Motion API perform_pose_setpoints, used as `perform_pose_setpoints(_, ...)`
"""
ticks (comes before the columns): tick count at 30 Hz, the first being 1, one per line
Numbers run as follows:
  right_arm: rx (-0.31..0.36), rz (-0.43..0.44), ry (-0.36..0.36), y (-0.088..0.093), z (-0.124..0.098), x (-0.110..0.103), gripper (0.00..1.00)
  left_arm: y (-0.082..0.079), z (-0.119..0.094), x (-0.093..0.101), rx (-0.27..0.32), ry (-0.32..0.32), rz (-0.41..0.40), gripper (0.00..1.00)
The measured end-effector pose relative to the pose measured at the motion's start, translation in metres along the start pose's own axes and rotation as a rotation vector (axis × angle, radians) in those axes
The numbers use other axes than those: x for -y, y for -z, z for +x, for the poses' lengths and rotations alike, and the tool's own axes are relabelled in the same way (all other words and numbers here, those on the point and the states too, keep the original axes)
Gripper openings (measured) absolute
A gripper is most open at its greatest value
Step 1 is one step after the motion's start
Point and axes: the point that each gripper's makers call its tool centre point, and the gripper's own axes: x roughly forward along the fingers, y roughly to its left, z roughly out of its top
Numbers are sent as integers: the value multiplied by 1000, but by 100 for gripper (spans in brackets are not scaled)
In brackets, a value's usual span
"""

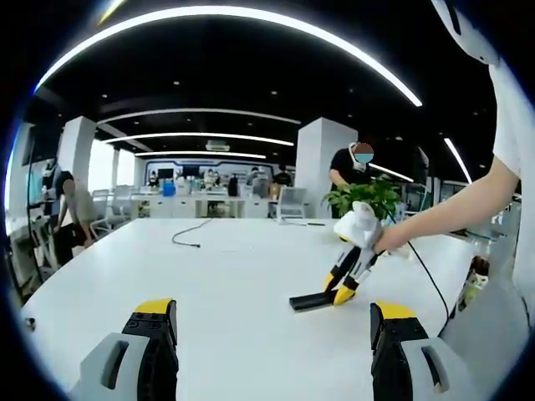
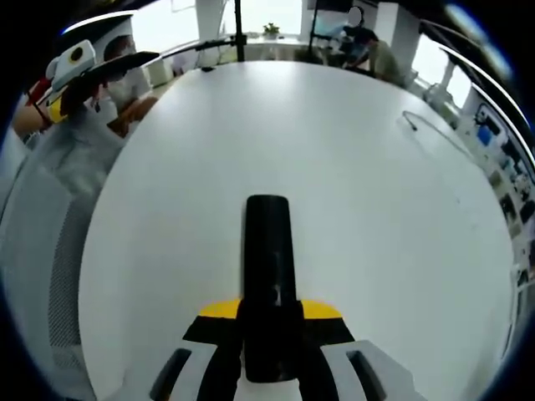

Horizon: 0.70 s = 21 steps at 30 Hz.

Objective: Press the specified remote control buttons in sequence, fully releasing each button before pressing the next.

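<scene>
The black remote control (image 1: pixel 308 300) lies flat on the white table (image 1: pixel 217 276), to the right of centre. In the left gripper view my right gripper (image 1: pixel 341 292), held by a hand (image 1: pixel 386 240), slants down onto the remote's right end with its yellow-tipped fingers close together. In the right gripper view the remote control (image 2: pixel 267 251) runs straight ahead from between the yellow fingertips (image 2: pixel 219 310), whose jaws close on its near end. My left gripper (image 1: pixel 272 330) hovers above the table's near side, its jaws wide apart and holding nothing. It also appears as the left gripper (image 2: pixel 109 71) at the upper left.
A thin black cable (image 1: pixel 189 235) lies on the table's far side, and the cable (image 2: pixel 428 131) also shows at the right. A potted plant (image 1: pixel 365 197) stands behind the right gripper. People sit at desks and chairs beyond the table. A dark pole (image 2: pixel 238 29) rises at the far edge.
</scene>
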Motion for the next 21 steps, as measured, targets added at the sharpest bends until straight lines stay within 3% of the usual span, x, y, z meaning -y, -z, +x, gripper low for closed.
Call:
perform_pose_setpoints(14, 11, 4, 4, -1, 0, 3, 21, 1, 0, 0, -5, 0, 1, 100)
perform_pose_setpoints(21, 47, 108, -11, -3, -2, 3, 22, 1, 0, 1, -7, 1, 1, 100)
